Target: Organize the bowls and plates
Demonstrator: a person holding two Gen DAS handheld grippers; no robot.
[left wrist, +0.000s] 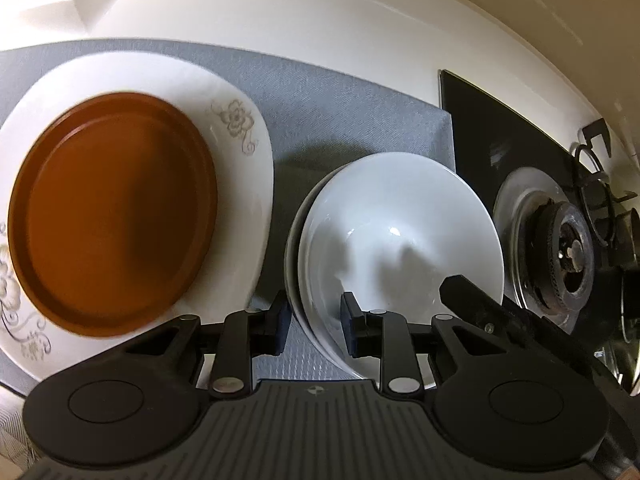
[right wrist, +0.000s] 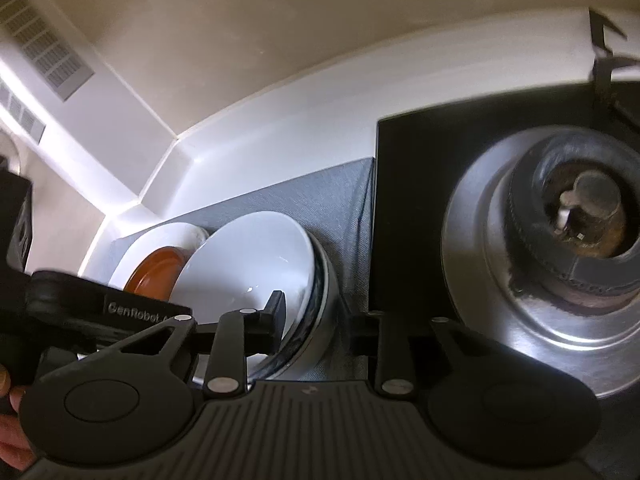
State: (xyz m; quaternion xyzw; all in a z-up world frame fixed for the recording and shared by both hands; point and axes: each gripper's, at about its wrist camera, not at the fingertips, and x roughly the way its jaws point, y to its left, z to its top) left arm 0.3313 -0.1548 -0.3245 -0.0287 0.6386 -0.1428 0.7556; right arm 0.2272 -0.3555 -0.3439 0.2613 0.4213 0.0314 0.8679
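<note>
A brown plate (left wrist: 112,212) lies on a white flowered plate (left wrist: 240,128) on the grey mat (left wrist: 352,120). To its right stand nested white bowls (left wrist: 400,224). My left gripper (left wrist: 316,326) is open, its fingers astride the near rim of the bowls. In the right wrist view the bowls (right wrist: 248,256) sit left of centre, with the brown plate (right wrist: 156,272) behind them. My right gripper (right wrist: 318,322) is open, with its left finger inside the top bowl and its right finger outside over the mat. Neither gripper visibly clamps the rim.
A black gas hob (left wrist: 500,148) with a steel burner (right wrist: 560,240) lies right of the mat. A white counter wall (left wrist: 280,12) runs behind. The other gripper's body (right wrist: 100,312) shows at the left of the right wrist view.
</note>
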